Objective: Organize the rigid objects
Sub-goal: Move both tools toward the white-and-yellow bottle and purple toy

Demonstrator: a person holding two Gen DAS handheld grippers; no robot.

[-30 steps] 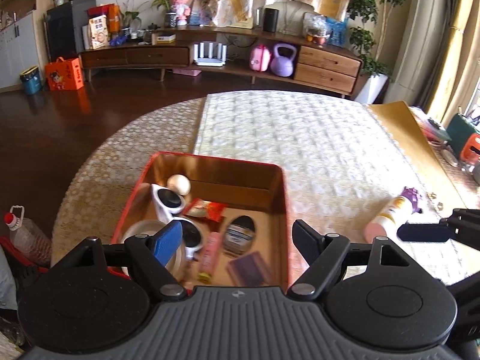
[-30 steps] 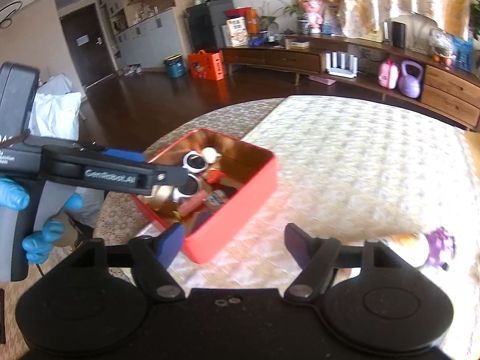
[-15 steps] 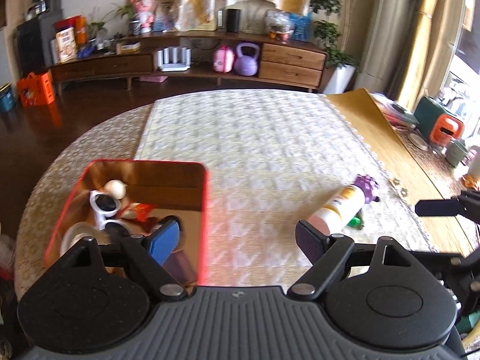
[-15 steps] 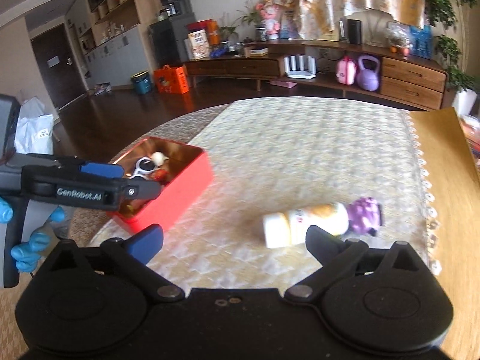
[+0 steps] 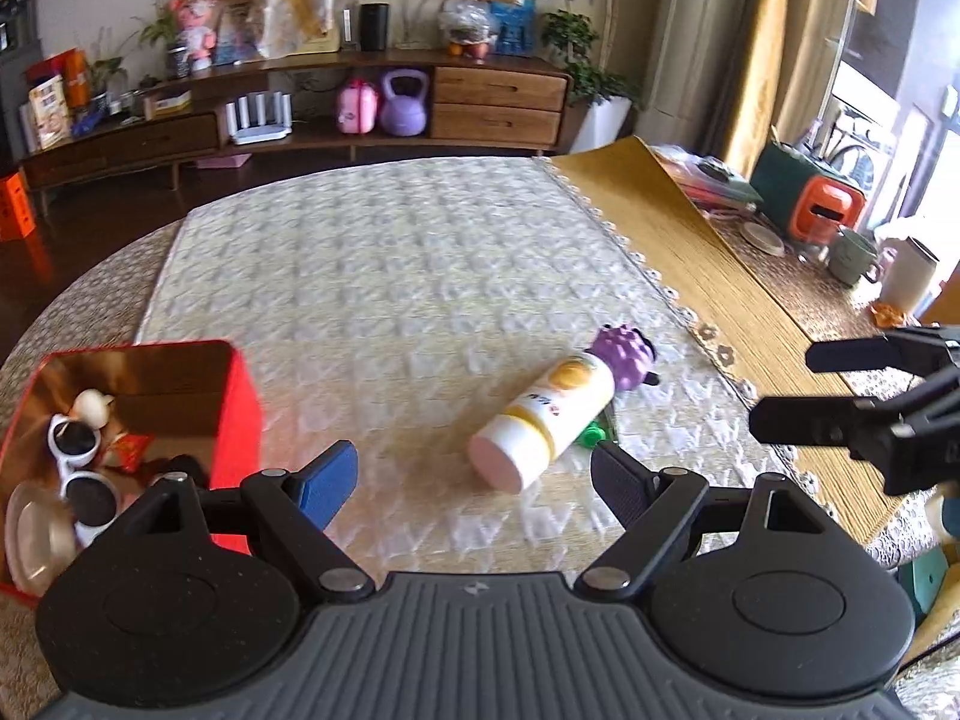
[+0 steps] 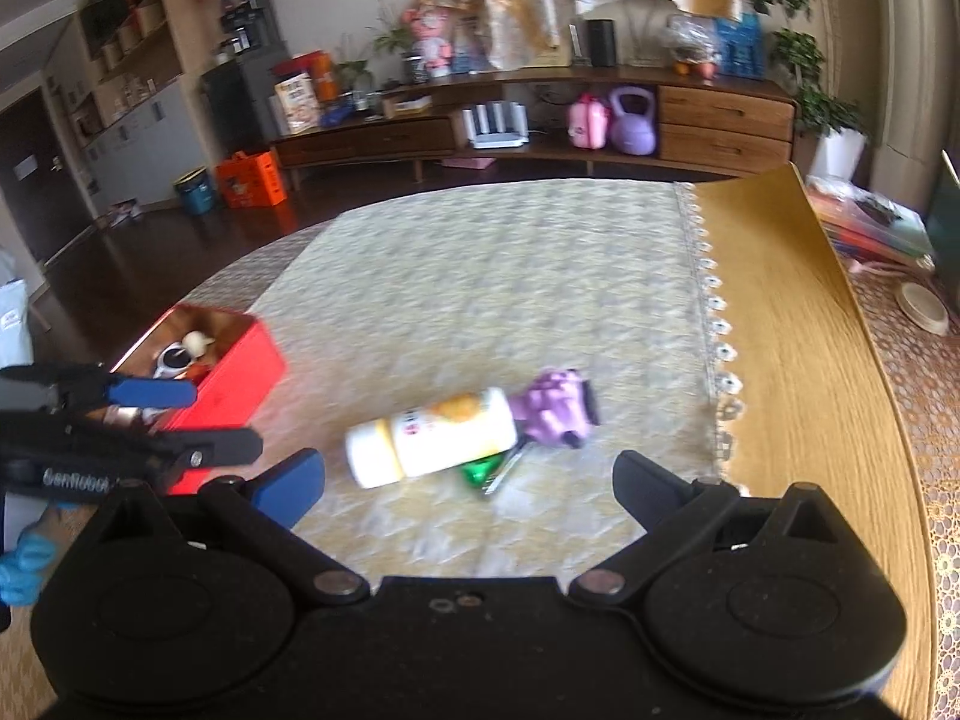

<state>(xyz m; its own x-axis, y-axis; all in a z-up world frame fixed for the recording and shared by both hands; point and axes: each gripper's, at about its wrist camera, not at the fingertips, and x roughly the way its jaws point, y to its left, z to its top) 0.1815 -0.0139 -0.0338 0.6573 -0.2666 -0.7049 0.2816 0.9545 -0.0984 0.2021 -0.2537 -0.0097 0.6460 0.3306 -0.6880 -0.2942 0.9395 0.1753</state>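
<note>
We are lining up both empty, spread grippers, left (image 5: 474, 477) and right (image 6: 471, 483), on the bottle (image 6: 435, 444) lying near the table's (image 6: 798, 324) front edge; next, closing on it for the red box (image 6: 234, 375).

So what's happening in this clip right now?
A person holds two handheld grippers over a cloth-covered table, tidying items into a red box that already holds sunglasses and other small things. Both the left gripper and right gripper are empty, jaws open, facing a white bottle with a purple cap lying on its side.
</note>
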